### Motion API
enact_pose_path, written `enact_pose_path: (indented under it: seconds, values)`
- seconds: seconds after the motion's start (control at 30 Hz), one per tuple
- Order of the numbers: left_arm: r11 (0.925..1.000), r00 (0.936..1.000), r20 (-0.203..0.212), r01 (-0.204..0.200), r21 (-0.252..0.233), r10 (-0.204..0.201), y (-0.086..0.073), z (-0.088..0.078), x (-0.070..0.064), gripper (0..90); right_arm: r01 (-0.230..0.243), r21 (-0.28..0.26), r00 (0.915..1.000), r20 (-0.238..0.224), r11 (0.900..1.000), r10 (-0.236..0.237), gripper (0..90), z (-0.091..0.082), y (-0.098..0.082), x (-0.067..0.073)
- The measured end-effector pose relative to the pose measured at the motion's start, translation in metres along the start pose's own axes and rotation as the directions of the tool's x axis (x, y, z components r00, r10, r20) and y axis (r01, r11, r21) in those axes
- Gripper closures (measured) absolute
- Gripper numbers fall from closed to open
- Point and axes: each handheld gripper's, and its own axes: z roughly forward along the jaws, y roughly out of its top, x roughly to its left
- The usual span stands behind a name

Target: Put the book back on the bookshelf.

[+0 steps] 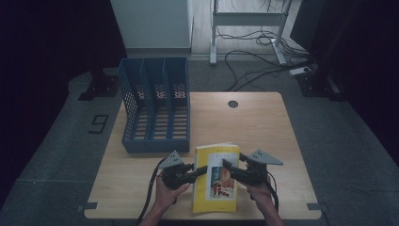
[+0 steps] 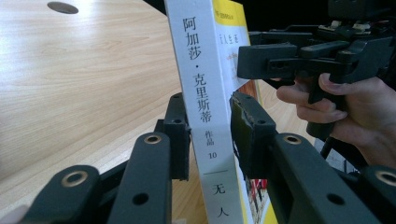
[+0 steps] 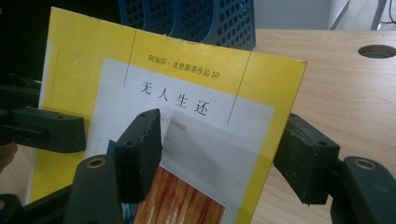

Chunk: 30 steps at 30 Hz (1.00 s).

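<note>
A yellow paperback book (image 1: 215, 188) with a white spine (image 2: 201, 93) is propped up near the table's front edge, its cover (image 3: 187, 93) facing the right hand. My left gripper (image 1: 203, 172) comes in from the left and straddles the spine, with both pads against the book (image 2: 208, 126). My right gripper (image 1: 231, 162) reaches in from the right. One of its jaws lies in front of the cover and the other behind the book's free edge, and a wide gap is left between them (image 3: 222, 140). A hand holds each gripper.
A blue three-slot file rack (image 1: 155, 108) stands at the back left of the wooden table (image 1: 254, 127), just behind the book (image 3: 205, 18). A round cable hole (image 1: 233, 104) sits near the far edge. Cables and a desk frame lie on the floor beyond.
</note>
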Motion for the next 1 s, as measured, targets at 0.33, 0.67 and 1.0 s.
enact_pose_path:
  seconds: [0.33, 0.67, 1.0]
  values:
    - [0.9999, 0.9998, 0.018, -0.012, 0.0, 0.012, 0.002, -0.001, -0.005, 71.3, 0.059, -0.008, 0.9979, -0.025, 0.998, -0.059, 36.3, 0.0, 0.002, 0.008]
    - [0.9995, 0.9994, 0.025, -0.023, -0.022, 0.023, 0.003, -0.002, -0.011, 74.1, 0.06, -0.024, 0.9978, -0.026, 0.998, -0.061, 33.4, -0.002, 0.002, 0.007]
    - [0.9996, 0.9995, 0.026, -0.019, -0.023, 0.019, 0.002, -0.002, -0.01, 74.2, 0.04, 0.053, 0.9983, -0.044, 0.998, -0.037, 22.8, 0.004, 0.0, 0.003]
